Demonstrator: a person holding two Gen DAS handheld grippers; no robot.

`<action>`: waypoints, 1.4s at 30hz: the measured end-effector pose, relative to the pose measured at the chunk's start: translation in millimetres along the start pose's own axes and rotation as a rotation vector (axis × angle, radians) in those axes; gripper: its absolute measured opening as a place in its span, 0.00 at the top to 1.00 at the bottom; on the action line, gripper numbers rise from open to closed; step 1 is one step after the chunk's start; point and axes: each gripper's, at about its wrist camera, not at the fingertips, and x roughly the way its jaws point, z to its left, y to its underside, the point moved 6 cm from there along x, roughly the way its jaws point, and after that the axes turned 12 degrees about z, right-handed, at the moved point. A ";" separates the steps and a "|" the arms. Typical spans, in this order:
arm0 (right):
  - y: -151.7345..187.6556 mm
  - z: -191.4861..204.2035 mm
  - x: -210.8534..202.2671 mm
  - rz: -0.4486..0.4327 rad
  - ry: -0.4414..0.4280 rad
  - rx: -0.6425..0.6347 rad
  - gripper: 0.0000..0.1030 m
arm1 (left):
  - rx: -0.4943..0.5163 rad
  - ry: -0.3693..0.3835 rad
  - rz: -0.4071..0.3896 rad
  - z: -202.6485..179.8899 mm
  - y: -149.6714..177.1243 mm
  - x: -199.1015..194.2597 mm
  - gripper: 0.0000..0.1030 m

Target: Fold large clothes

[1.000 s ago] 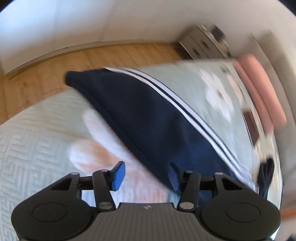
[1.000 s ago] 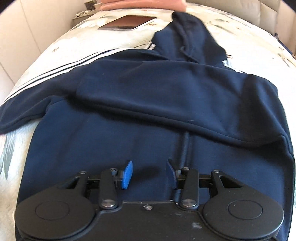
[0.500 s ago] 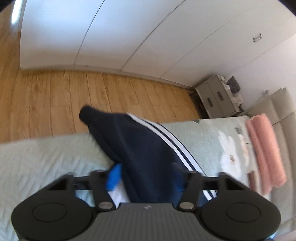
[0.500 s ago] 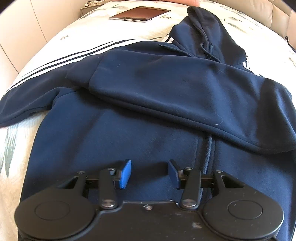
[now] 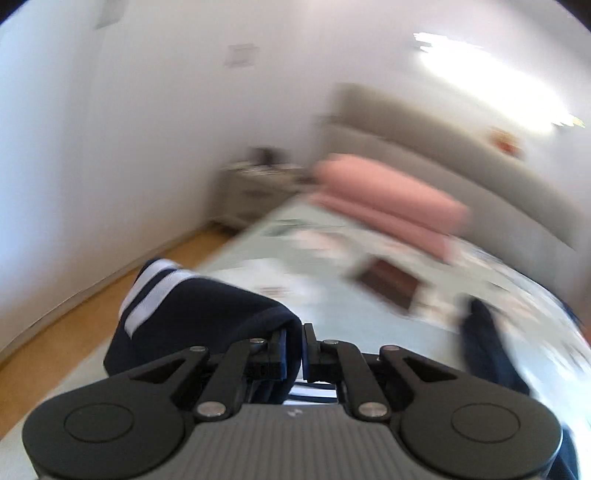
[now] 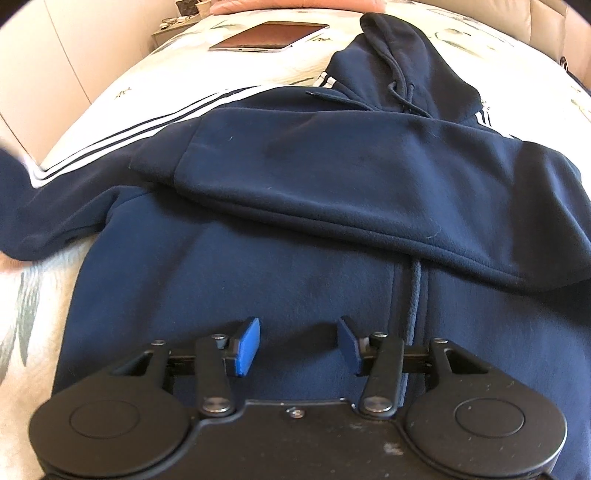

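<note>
Navy hoodie (image 6: 295,229) lay front-up on the bed (image 6: 155,85), hood toward the tablet (image 6: 269,35). One sleeve (image 6: 351,184) was already folded across the chest; the striped sleeve (image 5: 177,306) was not, its cuff end pinched in the left gripper (image 5: 294,349), fingers nearly closed on the fabric. Right gripper (image 6: 297,343) hovered over the lower front, fingers wide apart, holding nothing. Judged early: second sleeve and body folds remained. Left view blurred.

bed (image 6: 110,85): floral cover | on it: navy hoodie (image 6: 295,221), tablet (image 6: 269,35), pink towels (image 5: 388,195)
</note>
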 end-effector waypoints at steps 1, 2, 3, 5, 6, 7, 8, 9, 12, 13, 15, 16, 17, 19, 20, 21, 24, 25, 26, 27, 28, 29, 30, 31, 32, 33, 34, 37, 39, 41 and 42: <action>1.3 -1.8 -1.4 0.001 -0.004 0.002 0.43 | 0.074 0.044 -0.005 -29.9 1.9 -3.7 0.92; 2.9 -5.3 -3.4 0.000 -0.001 0.005 0.43 | 0.159 0.095 -0.004 -61.7 7.1 -6.5 0.92; 4.5 -9.6 -5.7 -0.002 0.006 0.010 0.43 | 0.232 0.150 0.014 -90.0 16.6 -5.7 0.92; 8.7 -26.1 -13.6 -0.010 0.036 0.030 0.43 | 0.390 0.226 0.061 -144.4 43.4 -2.6 0.91; 10.0 -35.3 -17.4 -0.014 0.052 0.042 0.43 | 0.491 0.252 0.089 -171.8 65.9 0.4 0.86; 12.0 -47.2 -21.6 -0.015 0.069 0.060 0.43 | 0.573 0.270 0.122 -192.2 88.4 7.4 0.82; 14.1 -60.3 -25.0 -0.011 0.081 0.079 0.43 | 0.634 0.258 0.166 -207.5 112.8 17.1 0.71; 15.8 -73.5 -27.5 -0.005 0.091 0.095 0.43 | 0.678 0.228 0.226 -218.4 137.4 28.9 0.65; 15.7 -100.9 -33.0 -0.009 0.106 0.105 0.43 | 0.721 0.218 0.367 -222.6 184.2 46.9 0.66; 12.4 -107.4 -35.2 -0.016 0.103 0.100 0.43 | 0.718 0.198 0.391 -218.9 192.2 48.5 0.66; -0.6 -110.5 -40.2 -0.044 0.058 0.096 0.43 | 0.687 0.163 0.417 -205.9 201.3 43.5 0.66; -9.1 -108.0 -42.6 -0.062 0.026 0.087 0.43 | 0.663 0.151 0.430 -198.8 201.2 40.8 0.65; -19.1 -102.3 -44.5 -0.082 -0.008 0.070 0.42 | 0.633 0.137 0.441 -189.9 199.9 37.7 0.65; -39.7 -88.1 -45.5 -0.117 -0.070 0.038 0.28 | 0.577 0.102 0.463 -175.2 197.4 33.5 0.63; -47.9 -83.8 -44.4 -0.126 -0.088 0.039 0.25 | 0.554 0.082 0.471 -168.1 196.7 30.7 0.62; -54.3 -81.8 -41.8 -0.115 -0.097 0.056 0.25 | 0.538 0.063 0.477 -163.2 192.5 27.8 0.61; -56.9 -94.3 -41.6 -0.115 -0.078 0.128 0.25 | 0.501 0.015 0.479 -146.5 183.4 18.7 0.58; -55.5 -100.0 -44.4 -0.136 -0.051 0.139 0.25 | 0.490 0.006 0.477 -144.6 177.5 15.1 0.57; -56.3 -106.9 -46.8 -0.160 -0.017 0.150 0.25 | 0.479 -0.002 0.475 -142.2 177.0 13.9 0.56; -56.9 -113.6 -47.3 -0.176 -0.006 0.157 0.25 | 0.468 -0.006 0.475 -135.5 176.0 11.3 0.55; -60.2 -119.9 -43.5 -0.172 -0.027 0.161 0.25 | 0.458 -0.010 0.475 -135.0 175.9 11.5 0.54; -65.1 -125.0 -36.4 -0.153 -0.063 0.165 0.25 | 0.448 -0.013 0.476 -135.4 176.6 14.1 0.54; -71.0 -130.2 -26.5 -0.129 -0.110 0.173 0.25 | 0.438 -0.016 0.478 -136.7 177.5 15.2 0.54; -74.0 -134.0 -17.5 -0.107 -0.156 0.188 0.25 | 0.433 -0.018 0.479 -138.5 178.4 15.3 0.54; -78.3 -135.4 -8.5 -0.076 -0.202 0.204 0.25 | 0.430 -0.018 0.478 -141.8 179.3 16.5 0.54; -81.3 -137.3 2.7 -0.029 -0.266 0.222 0.24 | 0.430 -0.015 0.479 -145.9 180.3 16.8 0.54; -80.8 -135.6 7.9 -0.003 -0.314 0.236 0.25 | 0.434 -0.011 0.479 -150.3 181.3 17.4 0.54; -81.4 -123.8 -14.3 -0.095 -0.333 0.168 0.60 | 0.468 0.000 0.475 -165.1 183.8 20.4 0.54; -82.3 -112.9 -30.4 -0.148 -0.271 0.101 0.85 | 0.498 -0.007 0.462 -174.5 183.5 22.4 0.54; -86.2 -112.2 -51.3 -0.215 -0.222 0.075 0.87 | 0.522 -0.023 0.432 -183.4 178.8 22.2 0.54; -87.8 -115.5 -63.4 -0.251 -0.191 0.068 0.88 | 0.525 -0.023 0.413 -188.0 174.3 21.0 0.54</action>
